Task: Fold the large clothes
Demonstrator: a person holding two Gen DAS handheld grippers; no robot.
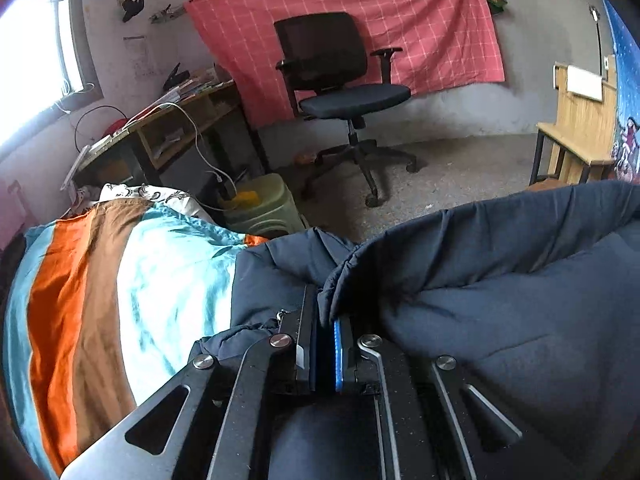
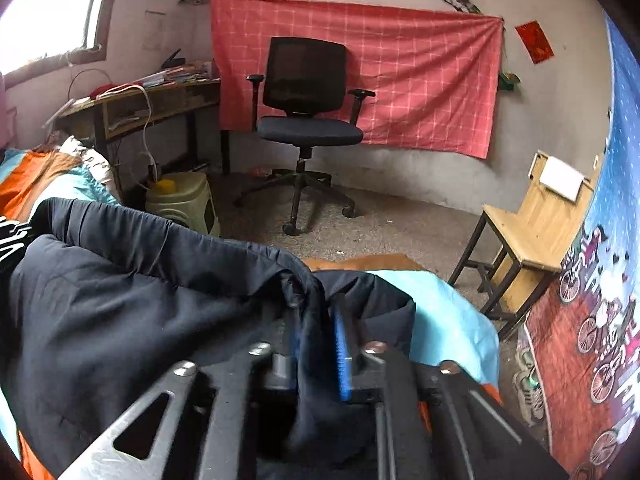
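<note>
A large dark navy padded garment (image 1: 500, 288) lies on a bed with a striped orange, brown and turquoise cover (image 1: 120, 288). My left gripper (image 1: 326, 312) is shut on a folded edge of the garment, which bulges up to the right. In the right wrist view the same navy garment (image 2: 132, 292) spreads to the left. My right gripper (image 2: 320, 320) is shut on a bunched edge of it, with fabric hanging down between the blue-padded fingers (image 2: 343, 356).
A black office chair (image 1: 344, 92) stands on the floor before a red checked cloth on the wall. A cluttered desk (image 1: 168, 120) and a green plastic stool (image 1: 264, 204) are left of it. A wooden chair (image 2: 532, 236) stands at the right by the bed edge.
</note>
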